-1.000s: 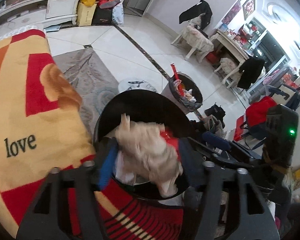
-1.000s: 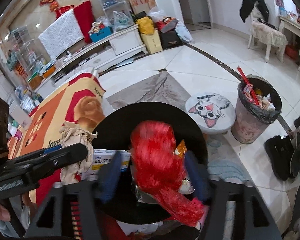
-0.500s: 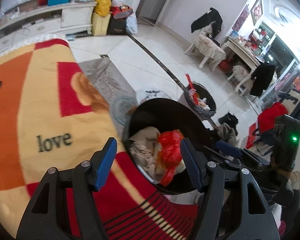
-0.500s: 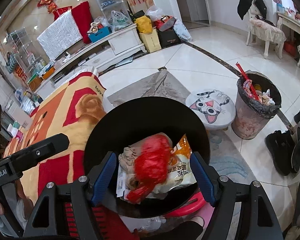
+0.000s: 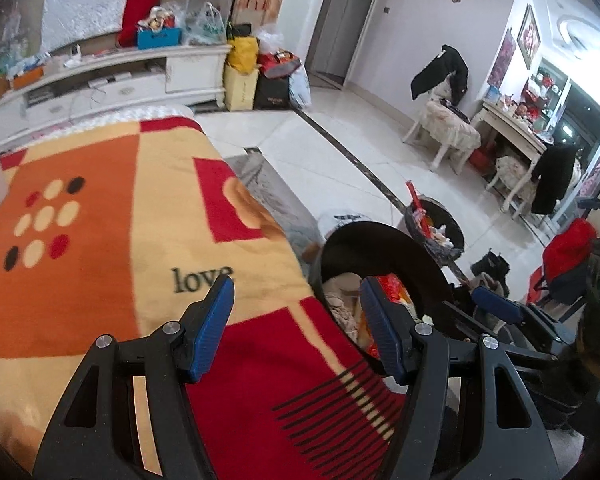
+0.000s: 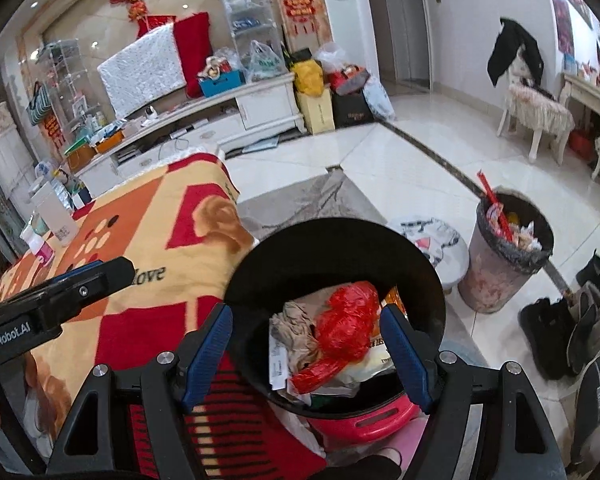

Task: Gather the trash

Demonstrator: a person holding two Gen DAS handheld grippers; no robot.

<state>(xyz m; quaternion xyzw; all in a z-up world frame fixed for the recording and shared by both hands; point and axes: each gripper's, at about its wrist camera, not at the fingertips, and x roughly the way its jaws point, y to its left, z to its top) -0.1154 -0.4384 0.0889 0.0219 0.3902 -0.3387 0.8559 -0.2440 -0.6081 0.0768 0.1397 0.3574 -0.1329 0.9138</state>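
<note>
A black-lined trash bin [image 6: 340,252] stands beside the blanket-covered table [image 6: 172,248]. In it lie a crumpled red plastic bag [image 6: 348,320], beige crumpled paper [image 6: 294,330] and a snack wrapper [image 6: 380,354]. My right gripper [image 6: 306,354] hangs open above the bin's near rim with nothing between its blue pads. My left gripper [image 5: 298,320] is open and empty over the blanket's edge, just left of the bin [image 5: 380,248]. Each gripper shows in the other's view: the left gripper [image 6: 60,296] at the left edge, the right gripper [image 5: 496,308] at the right.
A grey trash can [image 6: 508,256] full of rubbish stands on the tiled floor to the right, next to a cat-print stool [image 6: 436,240]. Shoes [image 6: 572,320] lie at the far right. White bottles [image 6: 56,216] stand at the table's far end. A red base [image 6: 364,420] shows under the bin.
The beige paper between the left jaws and the red bag between the right jaws have dropped into the bin. Both grippers have pulled back and risen, now empty.
</note>
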